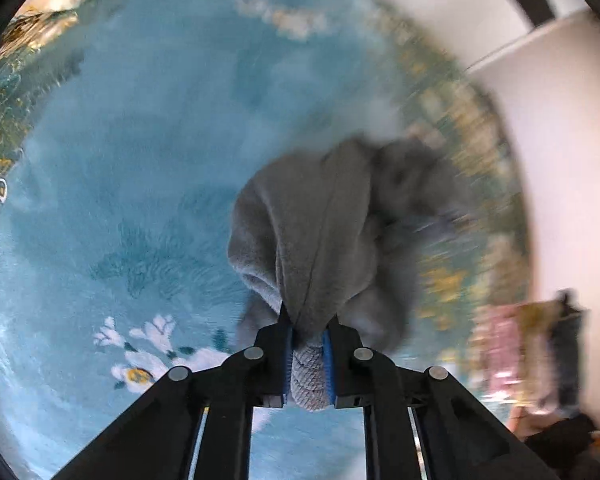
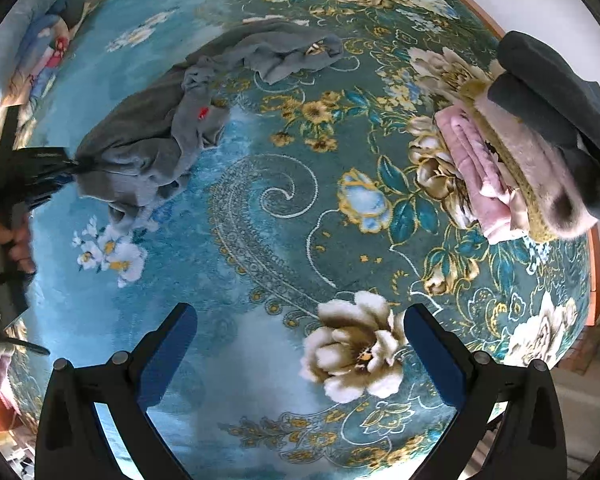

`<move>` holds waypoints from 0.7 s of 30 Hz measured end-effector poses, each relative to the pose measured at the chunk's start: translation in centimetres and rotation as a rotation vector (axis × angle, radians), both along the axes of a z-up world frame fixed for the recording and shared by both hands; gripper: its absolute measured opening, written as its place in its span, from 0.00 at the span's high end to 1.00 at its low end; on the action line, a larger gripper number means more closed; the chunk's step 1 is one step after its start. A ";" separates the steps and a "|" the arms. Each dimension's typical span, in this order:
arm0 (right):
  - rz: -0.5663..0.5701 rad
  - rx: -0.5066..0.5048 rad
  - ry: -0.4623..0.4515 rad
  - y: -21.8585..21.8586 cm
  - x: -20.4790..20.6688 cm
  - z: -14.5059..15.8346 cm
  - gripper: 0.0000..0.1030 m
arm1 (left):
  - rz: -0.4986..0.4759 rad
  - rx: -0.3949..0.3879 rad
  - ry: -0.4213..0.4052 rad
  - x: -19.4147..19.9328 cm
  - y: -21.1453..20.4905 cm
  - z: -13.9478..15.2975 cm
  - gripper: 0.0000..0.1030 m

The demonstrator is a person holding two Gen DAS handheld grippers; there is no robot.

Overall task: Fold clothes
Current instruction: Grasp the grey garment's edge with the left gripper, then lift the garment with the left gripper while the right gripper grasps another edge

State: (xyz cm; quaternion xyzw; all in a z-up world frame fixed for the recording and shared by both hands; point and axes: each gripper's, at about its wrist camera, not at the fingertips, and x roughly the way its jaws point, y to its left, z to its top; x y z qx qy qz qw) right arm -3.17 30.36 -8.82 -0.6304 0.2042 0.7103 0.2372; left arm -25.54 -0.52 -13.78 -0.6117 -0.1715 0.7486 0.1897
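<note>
Nearest, left gripper (image 1: 308,344) fingers pinching a ribbed edge of the gray garment (image 2: 148,148), bunched and unfolded on the floral blanket (image 2: 284,208). Right gripper (image 2: 300,344) fingers spread, empty. Farther right, folded stack (image 2: 532,152) finished; gray piece apparently still to fold.

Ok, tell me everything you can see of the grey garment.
The grey garment looks like soft fleecy fabric, crumpled and unfolded, with a small red mark. The left gripper is shut on a bunched, ribbed-looking edge of it. The rest trails across the floral blanket. The right gripper is open and clear of it.
</note>
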 end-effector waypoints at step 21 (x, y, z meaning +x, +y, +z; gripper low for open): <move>0.070 -0.171 0.359 -2.7 6.8 6.9 0.00 | 0.003 0.179 0.551 16.8 -13.9 35.7 0.88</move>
